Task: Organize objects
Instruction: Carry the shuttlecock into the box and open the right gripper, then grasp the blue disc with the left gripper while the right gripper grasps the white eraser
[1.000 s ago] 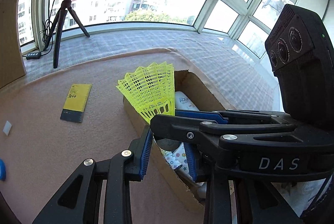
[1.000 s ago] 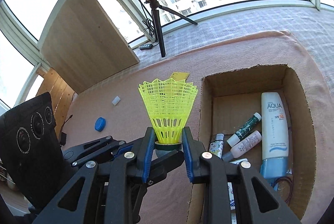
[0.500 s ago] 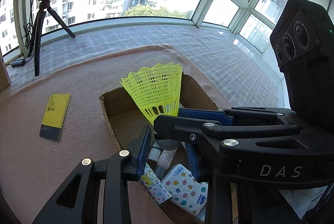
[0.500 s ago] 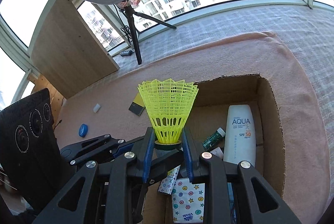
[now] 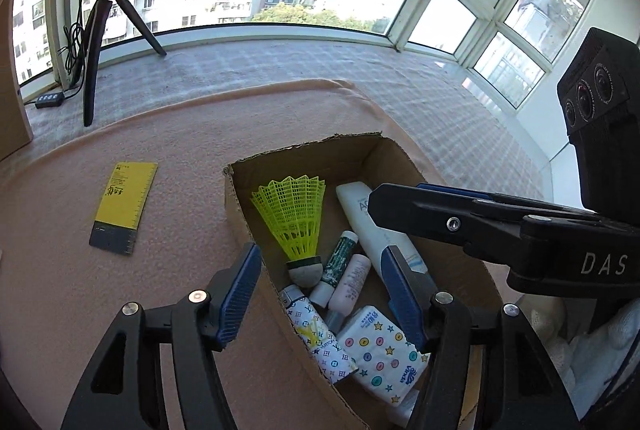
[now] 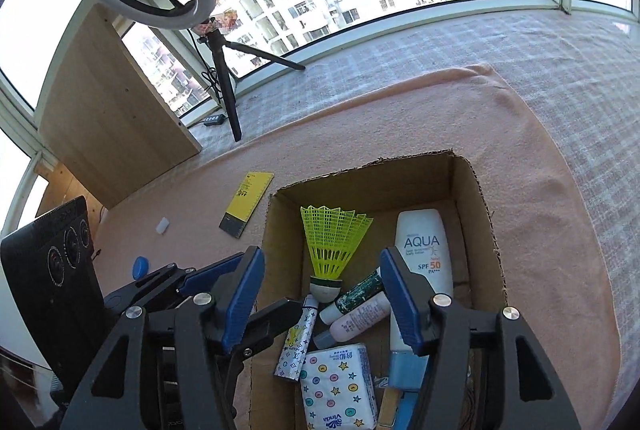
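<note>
The yellow shuttlecock lies free inside the cardboard box, with its cork end toward the cameras and its skirt toward the far wall. In the right wrist view it is seen between the two blue pads of the right tongs, but nothing touches it: these tongs are wide open and hold nothing. The left tongs are also wide open and empty, and the shuttlecock appears between their pads as well, lower down in the box.

Both tongs hover above the near part of the box and look down into it. The right tongs cross the right side of the left wrist view; the left tongs show at the lower left of the right wrist view.

The box stands on a pink blanket. In it are also a white AQUA sunscreen bottle, a green tube, a small pink bottle, a patterned tube and a tissue pack with stars and dots. A yellow card lies on the blanket left of the box
</note>
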Demonstrator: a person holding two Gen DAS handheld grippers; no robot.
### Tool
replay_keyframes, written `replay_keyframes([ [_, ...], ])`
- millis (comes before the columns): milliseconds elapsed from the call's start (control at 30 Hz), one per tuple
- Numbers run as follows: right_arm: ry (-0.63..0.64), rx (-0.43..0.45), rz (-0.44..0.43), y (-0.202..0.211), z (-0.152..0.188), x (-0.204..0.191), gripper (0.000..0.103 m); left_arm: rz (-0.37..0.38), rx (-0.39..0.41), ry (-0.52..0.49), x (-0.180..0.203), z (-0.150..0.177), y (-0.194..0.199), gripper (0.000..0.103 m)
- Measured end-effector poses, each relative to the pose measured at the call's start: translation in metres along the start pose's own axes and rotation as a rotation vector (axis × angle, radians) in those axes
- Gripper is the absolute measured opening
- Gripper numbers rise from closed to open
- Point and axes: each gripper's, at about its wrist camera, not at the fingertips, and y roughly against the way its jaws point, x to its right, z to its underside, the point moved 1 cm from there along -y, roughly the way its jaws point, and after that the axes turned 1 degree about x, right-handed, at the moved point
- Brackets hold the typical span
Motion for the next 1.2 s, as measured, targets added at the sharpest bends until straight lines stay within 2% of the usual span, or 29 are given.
replay_keyframes([
  [267,0.017,0.009,-0.004,0.003,0.004,-0.015,0.057,-0.046,0.017,0.026,-0.021,0.011,0.026,0.066],
  [633,0.063,-0.019,-0.028,-0.007,0.016,-0.051,0.057,-0.165,0.054,0.098,-0.078,0.033,0.081,0.066],
  [933,0.133,-0.039,-0.044,-0.022,0.021,-0.095,0.057,-0.262,0.076,0.136,-0.120,0.052,0.124,0.066],
  [1200,0.227,-0.045,-0.029,-0.042,0.021,-0.144,0.057,-0.343,0.067,0.220,-0.175,0.078,0.150,0.067],
])
